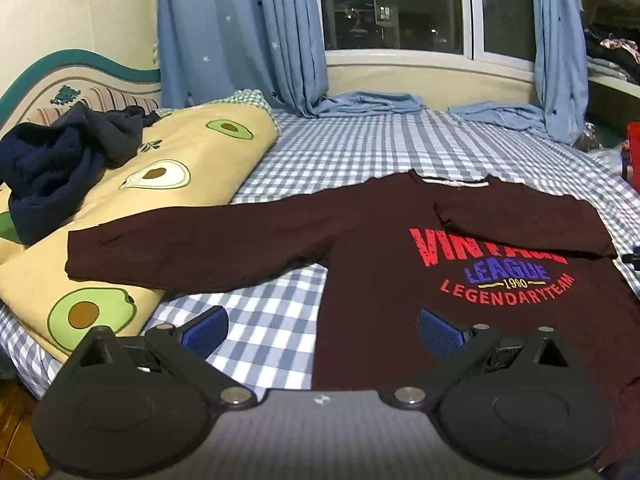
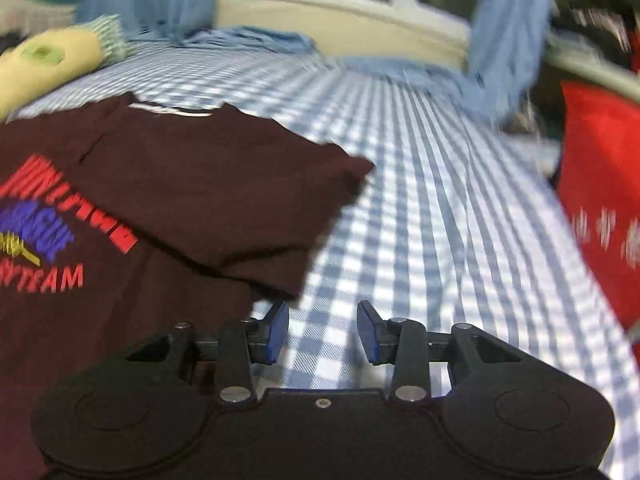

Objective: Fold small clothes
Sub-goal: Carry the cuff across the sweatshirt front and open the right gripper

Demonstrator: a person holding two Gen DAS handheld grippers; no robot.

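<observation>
Maroon cotton, limp and light, is judged to be the material in hand: a long-sleeved shirt (image 1: 380,280) is spread front-up on a blue-checked bed (image 1: 360,148), its hem nearest, its collar farthest. Nearest the lens, the left hand-held gripper (image 1: 320,334) is held with its blue pads wide apart above the shirt's near left edge, nothing between them. The right hand-held gripper (image 2: 322,332) is likewise parted and empty, poised over bare sheet just beside the shirt's right edge. Farther in, the right sleeve (image 2: 224,184) is seen already laid across the chest, partly covering the red-and-blue lettering (image 1: 496,264). The left sleeve (image 1: 192,248) is stretched out leftward, its cuff resting on an avocado-print quilt (image 1: 180,152). Such soft knit is expected to sag and crease when lifted, so a pinch at the cuff or the sleeve's edge is thought the surest hold. A dark blue garment (image 1: 60,160) is heaped on the quilt at far left, and blue curtains (image 1: 240,32) hang beyond.
</observation>
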